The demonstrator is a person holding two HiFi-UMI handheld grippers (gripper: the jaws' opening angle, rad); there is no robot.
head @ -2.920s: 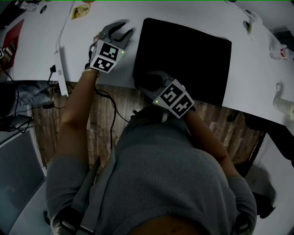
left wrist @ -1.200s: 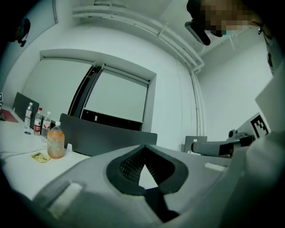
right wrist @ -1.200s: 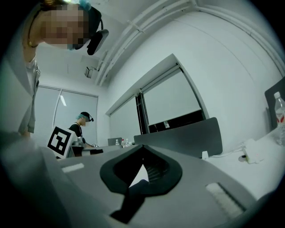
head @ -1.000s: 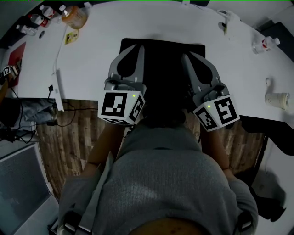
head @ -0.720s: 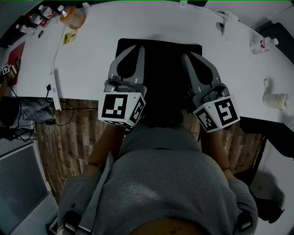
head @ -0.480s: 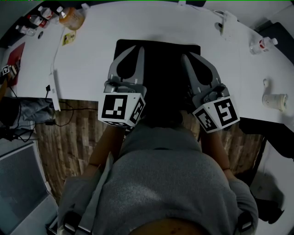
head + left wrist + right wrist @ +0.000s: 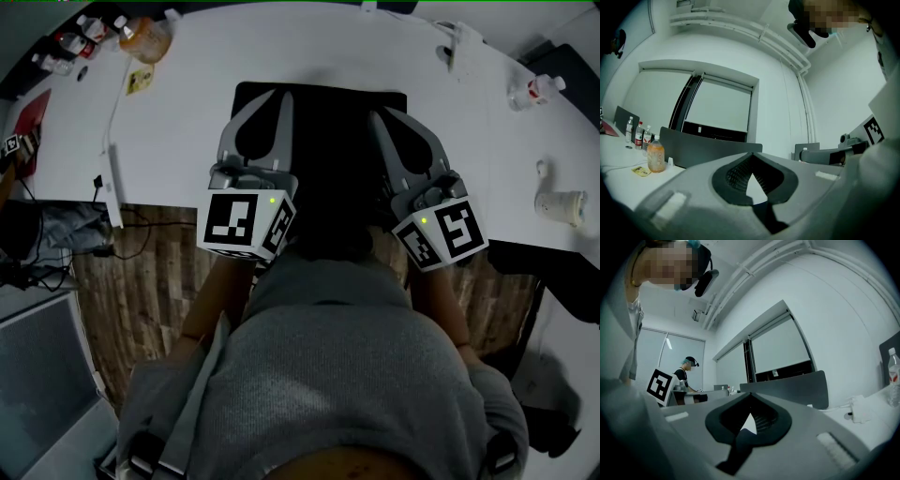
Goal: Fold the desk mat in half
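Observation:
The black desk mat (image 7: 323, 141) lies on the white table (image 7: 187, 122), its near part raised toward me. My left gripper (image 7: 284, 97) and right gripper (image 7: 378, 116) are held up side by side over it, tips pointing away from me. Both are shut on the mat's lifted near edge. In the left gripper view a dark strip of mat (image 7: 765, 219) runs down from the shut left gripper (image 7: 751, 157). The right gripper view shows a matching strip of mat (image 7: 735, 453) below the shut right gripper (image 7: 750, 397). The mat's near edge itself is hidden behind the grippers.
An orange drink bottle (image 7: 147, 34), small bottles and a yellow card (image 7: 139, 77) stand at the far left. A white cable (image 7: 114, 122) runs along the left. At the right are a white cup (image 7: 553, 202) and a small bottle (image 7: 534, 89). Another person (image 7: 686, 373) works in the background.
Since the oldest frame both grippers have come up off the table with the mat's near edge. Over the last second they hold almost still, with only a slight drift forward.

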